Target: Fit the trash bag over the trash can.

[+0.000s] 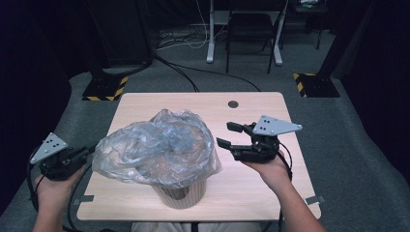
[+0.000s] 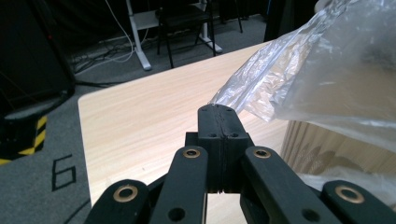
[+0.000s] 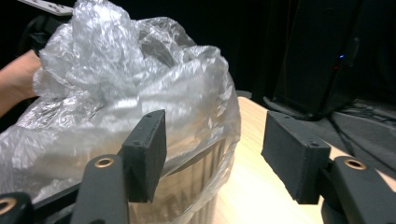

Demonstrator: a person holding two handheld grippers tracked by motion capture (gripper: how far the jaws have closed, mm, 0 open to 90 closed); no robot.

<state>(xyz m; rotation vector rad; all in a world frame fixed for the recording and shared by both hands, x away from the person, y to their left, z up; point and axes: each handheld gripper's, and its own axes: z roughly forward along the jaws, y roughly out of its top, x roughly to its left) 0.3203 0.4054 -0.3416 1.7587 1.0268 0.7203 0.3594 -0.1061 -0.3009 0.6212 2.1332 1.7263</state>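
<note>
A crumpled clear plastic bag (image 1: 159,145) billows over a beige ribbed bin (image 1: 181,193) at the front middle of the wooden table (image 1: 251,183). My left gripper (image 1: 91,150) sits at the bag's left edge. Its jaws are shut, and a corner of the bag (image 2: 327,70) runs into the tips of the left gripper (image 2: 218,114). The bin's wall (image 2: 317,149) shows under the film. My right gripper (image 1: 228,135) hovers just right of the bag with its jaws apart. In its own view, the right gripper (image 3: 217,154) faces the bag (image 3: 116,84) and bin (image 3: 187,186), the pads clear of the film.
A round hole (image 1: 233,104) marks the table's far side. Black stands with yellow-striped bases (image 1: 104,89) flank the table's far corners. A chair and desk legs (image 1: 246,29) stand beyond. The hand holding the left gripper (image 3: 18,79) shows behind the bag.
</note>
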